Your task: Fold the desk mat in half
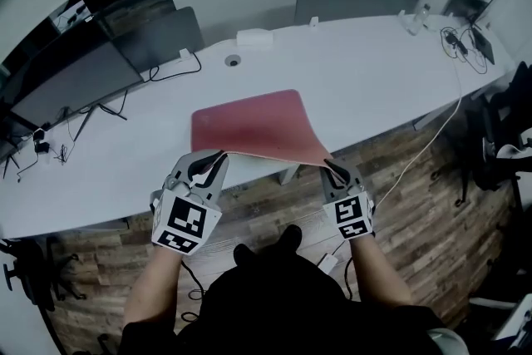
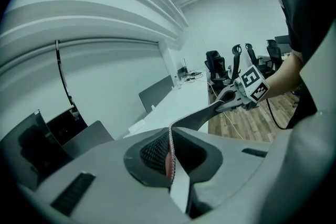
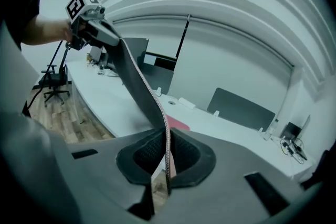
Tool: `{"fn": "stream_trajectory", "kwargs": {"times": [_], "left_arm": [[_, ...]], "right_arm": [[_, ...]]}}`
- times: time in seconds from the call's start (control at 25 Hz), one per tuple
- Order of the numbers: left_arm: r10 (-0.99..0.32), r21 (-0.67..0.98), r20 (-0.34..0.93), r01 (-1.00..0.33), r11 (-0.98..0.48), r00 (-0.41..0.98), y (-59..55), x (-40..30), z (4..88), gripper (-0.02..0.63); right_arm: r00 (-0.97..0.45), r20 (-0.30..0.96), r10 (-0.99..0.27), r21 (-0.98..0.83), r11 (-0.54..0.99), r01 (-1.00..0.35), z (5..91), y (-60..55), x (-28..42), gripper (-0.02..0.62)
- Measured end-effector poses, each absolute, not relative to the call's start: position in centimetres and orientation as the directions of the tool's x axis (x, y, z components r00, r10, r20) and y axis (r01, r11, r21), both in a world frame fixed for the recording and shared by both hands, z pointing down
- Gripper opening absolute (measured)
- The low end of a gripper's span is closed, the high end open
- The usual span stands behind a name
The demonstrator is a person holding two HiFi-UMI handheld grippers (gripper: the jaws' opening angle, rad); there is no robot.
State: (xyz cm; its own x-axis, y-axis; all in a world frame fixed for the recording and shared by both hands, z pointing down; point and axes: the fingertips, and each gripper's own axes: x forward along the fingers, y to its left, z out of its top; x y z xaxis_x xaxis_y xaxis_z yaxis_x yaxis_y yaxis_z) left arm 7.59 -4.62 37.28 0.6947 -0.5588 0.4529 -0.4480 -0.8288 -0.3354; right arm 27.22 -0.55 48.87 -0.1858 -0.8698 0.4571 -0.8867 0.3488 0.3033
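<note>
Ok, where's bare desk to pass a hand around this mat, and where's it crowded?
Bare desk runs right of the desk mat to the cable tangle. A narrower bare strip lies between mat and the white box and grommet hole. Left is crowded: dark screens and cords.

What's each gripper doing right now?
Left gripper: shut on the mat's near edge.
Right gripper: shut on the same edge.

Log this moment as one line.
left gripper: shut on desk mat near-left corner | right gripper: shut on near-right corner | near edge lifted, rest on desk
</note>
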Motion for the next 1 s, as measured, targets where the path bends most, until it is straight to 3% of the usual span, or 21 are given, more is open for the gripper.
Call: {"fn": "stream_trajectory", "kwargs": {"times": [0.64,1.0], "left_arm": [[-0.64,-0.5,0.1,-0.518,-0.694,0.761,-3.0,-5.0,22.5,0.023],[-0.662,-0.441,0.124,-0.557,-0.704,0.739,-4.8,-9.4,24.2,0.023]], "right_arm": [[-0.099,0.068,-0.993,0.546,0.12,-0.829,27.4,1.4,17.4,0.017],[-0.127,0.101,-0.987,0.506,0.161,-0.848,27.5,-0.2,13.4,0.017]]}}
